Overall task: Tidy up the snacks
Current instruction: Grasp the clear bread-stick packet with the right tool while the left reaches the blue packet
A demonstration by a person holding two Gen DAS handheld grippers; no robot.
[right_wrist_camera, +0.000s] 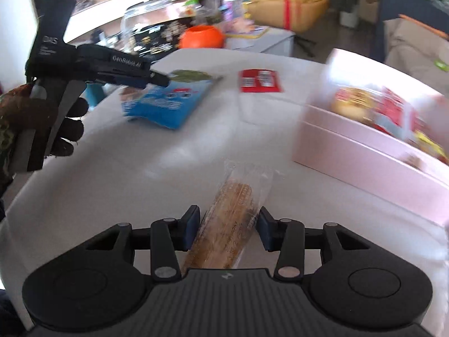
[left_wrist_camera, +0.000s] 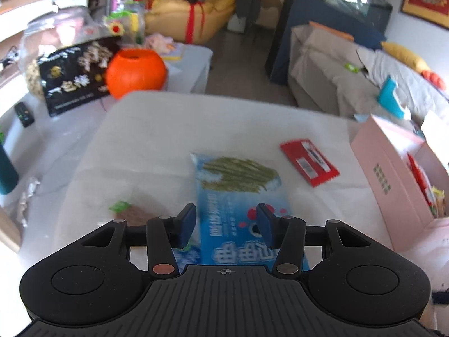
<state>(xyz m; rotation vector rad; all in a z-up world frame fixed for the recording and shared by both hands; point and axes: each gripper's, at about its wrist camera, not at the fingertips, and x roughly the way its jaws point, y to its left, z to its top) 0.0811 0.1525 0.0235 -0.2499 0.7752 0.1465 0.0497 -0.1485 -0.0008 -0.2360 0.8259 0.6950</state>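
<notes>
My right claw (right_wrist_camera: 227,229) is open astride a clear-wrapped wafer pack (right_wrist_camera: 227,224) on the desk (right_wrist_camera: 140,174). My left claw (left_wrist_camera: 226,224), open, straddles the blue snack bag (left_wrist_camera: 238,193). Farther: red packet (left_wrist_camera: 310,162), pink box (right_wrist_camera: 364,151) with snacks.

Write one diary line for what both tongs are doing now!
left tongs: open over blue bag | right tongs: open around wafer pack | pink box: open

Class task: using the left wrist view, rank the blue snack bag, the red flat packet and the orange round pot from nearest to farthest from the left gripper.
1. Blue snack bag: between the open jaws of the left gripper.
2. Red flat packet: ahead, to the right.
3. Orange round pot: far left, beyond the white table.
</notes>
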